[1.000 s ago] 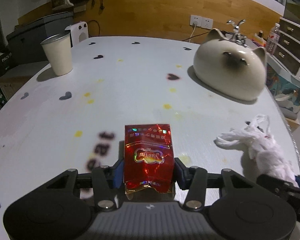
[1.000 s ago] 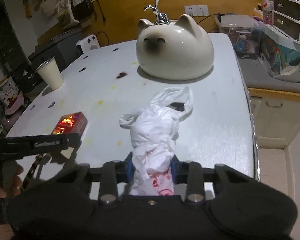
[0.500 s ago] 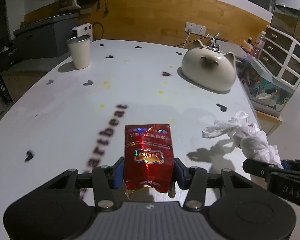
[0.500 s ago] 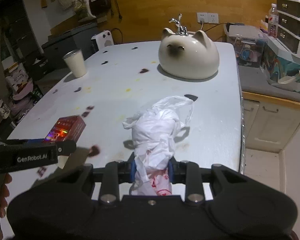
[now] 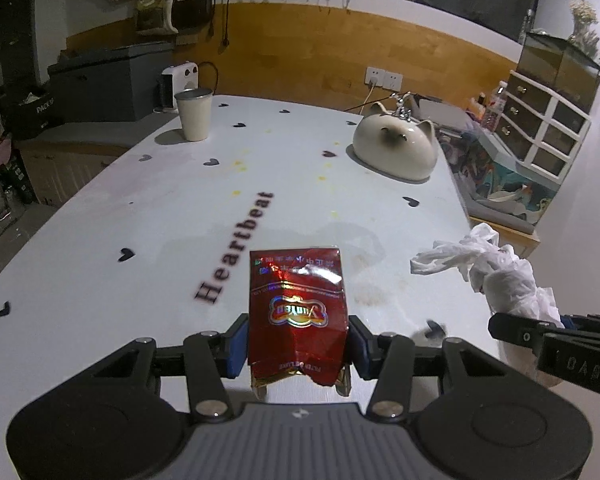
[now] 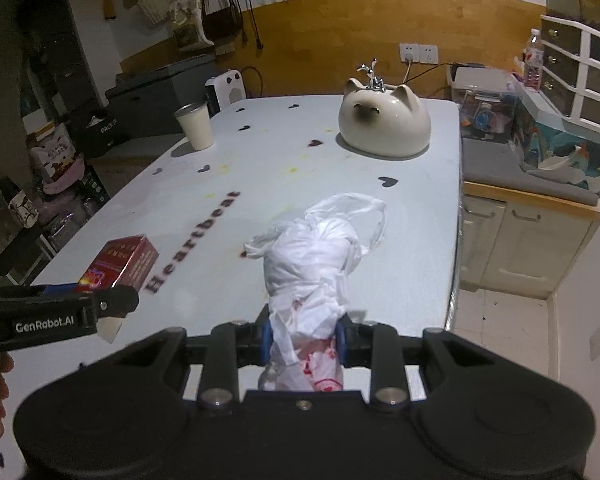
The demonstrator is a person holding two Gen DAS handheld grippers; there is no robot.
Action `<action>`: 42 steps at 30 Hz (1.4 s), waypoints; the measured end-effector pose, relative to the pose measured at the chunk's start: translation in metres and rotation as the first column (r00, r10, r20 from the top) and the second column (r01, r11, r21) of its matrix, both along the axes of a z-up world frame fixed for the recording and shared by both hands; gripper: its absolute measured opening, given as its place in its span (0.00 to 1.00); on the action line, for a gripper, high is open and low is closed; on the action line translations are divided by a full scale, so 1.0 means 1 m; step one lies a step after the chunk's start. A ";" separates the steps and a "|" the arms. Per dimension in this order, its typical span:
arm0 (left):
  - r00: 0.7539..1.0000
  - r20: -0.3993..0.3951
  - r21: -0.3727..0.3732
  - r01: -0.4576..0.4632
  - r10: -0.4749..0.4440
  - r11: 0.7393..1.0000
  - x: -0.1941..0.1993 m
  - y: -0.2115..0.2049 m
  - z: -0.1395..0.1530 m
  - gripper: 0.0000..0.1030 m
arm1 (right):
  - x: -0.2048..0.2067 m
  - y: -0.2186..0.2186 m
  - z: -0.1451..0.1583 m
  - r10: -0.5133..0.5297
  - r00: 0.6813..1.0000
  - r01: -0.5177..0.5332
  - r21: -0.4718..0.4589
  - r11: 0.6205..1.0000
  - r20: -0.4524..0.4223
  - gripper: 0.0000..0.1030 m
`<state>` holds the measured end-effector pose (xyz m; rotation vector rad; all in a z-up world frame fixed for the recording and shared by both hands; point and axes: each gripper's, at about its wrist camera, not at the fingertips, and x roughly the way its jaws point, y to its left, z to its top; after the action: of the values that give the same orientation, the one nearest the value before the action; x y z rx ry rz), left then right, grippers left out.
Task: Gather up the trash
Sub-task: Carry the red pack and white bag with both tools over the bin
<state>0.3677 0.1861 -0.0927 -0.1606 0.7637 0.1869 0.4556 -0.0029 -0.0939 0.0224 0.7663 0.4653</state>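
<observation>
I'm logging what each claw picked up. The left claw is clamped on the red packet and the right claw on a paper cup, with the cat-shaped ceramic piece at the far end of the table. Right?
Not quite. The right claw is clamped on a crumpled white plastic bag, as the right wrist view shows. The paper cup stands untouched on the table. The left claw does grip the red packet, and the cat-shaped ceramic piece sits at the far end.

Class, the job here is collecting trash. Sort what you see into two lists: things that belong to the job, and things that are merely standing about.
Part of the job:
- red cigarette pack, gripped in the left claw
- crumpled white plastic bag, gripped in the right claw

Just standing about:
- cat-shaped ceramic dome
- cream cup
- white table
- small white heater
</observation>
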 end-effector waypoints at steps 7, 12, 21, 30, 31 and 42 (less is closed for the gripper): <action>0.998 0.048 -0.002 0.043 -0.042 0.999 -0.052 -0.017 0.023 0.49 | -0.061 -0.019 0.023 -0.032 0.999 0.031 0.010 0.999 0.043 0.29; 0.993 0.070 -0.011 0.099 -0.098 0.995 -0.081 -0.039 0.034 0.49 | -0.102 -0.039 0.038 -0.082 0.994 0.081 0.024 0.996 0.068 0.29; 0.978 0.075 -0.036 0.198 -0.194 0.980 -0.094 -0.097 0.035 0.49 | -0.146 -0.095 0.050 -0.189 0.978 0.188 0.016 0.982 0.087 0.29; 0.960 0.036 -0.050 0.278 -0.277 0.959 -0.055 -0.186 0.017 0.49 | -0.135 -0.186 0.033 -0.269 0.961 0.269 0.001 0.963 0.059 0.29; 0.958 0.027 -0.054 0.285 -0.284 0.957 -0.049 -0.196 0.013 0.49 | -0.131 -0.197 0.030 -0.277 0.960 0.277 -0.001 0.961 0.053 0.29; 0.933 -0.123 -0.152 0.320 -0.339 0.935 0.034 -0.302 -0.056 0.49 | -0.057 -0.313 -0.026 -0.320 0.945 0.318 -0.048 0.947 -0.071 0.29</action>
<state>0.4015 -0.1159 -0.1484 -0.1398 0.9394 -0.1739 0.3983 -0.3157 -0.1195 0.1307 0.8299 0.1423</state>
